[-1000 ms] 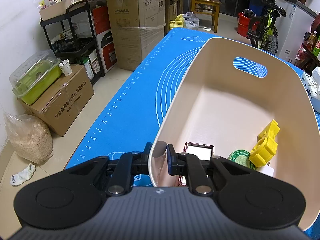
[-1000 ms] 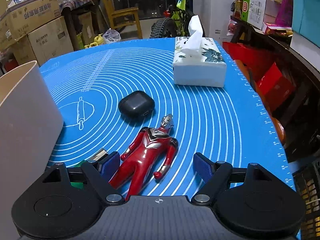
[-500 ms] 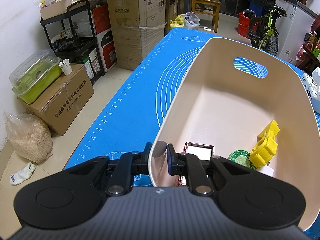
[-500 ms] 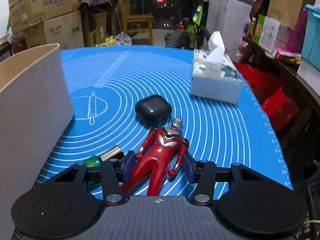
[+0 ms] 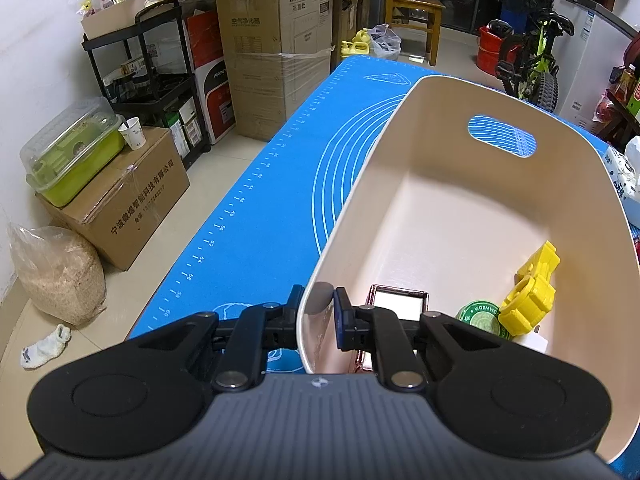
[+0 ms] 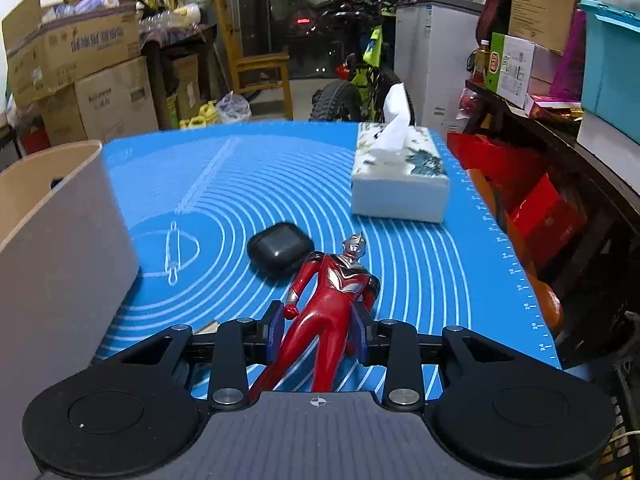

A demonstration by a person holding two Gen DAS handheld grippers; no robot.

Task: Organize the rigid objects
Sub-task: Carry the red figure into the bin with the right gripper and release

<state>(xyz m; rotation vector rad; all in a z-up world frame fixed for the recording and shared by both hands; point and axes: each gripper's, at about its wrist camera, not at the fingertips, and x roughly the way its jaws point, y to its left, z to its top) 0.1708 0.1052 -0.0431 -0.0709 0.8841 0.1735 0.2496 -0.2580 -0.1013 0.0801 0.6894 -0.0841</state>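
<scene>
My left gripper (image 5: 318, 312) is shut on the near rim of a cream plastic bin (image 5: 440, 216), one finger outside and one inside. In the bin lie a yellow plastic piece (image 5: 530, 296), a green round tin (image 5: 480, 314) and a small framed mirror (image 5: 400, 300). My right gripper (image 6: 320, 334) is shut on the waist and legs of a red and silver hero figure (image 6: 332, 292), tilted up off the blue mat (image 6: 420, 272). A black earbud case (image 6: 280, 250) lies just beyond the figure. The bin's outer wall (image 6: 60, 248) stands at the left.
A white tissue box (image 6: 400, 176) stands at the mat's far right. A small metal-tipped object (image 6: 208, 325) peeks out left of the right fingers. The table's right edge drops to red boxes. Cartons, a shelf and a bicycle surround the table.
My right gripper has closed from wide open onto the red figure and tipped it up off the mat. The left gripper and the bin have not moved.
</scene>
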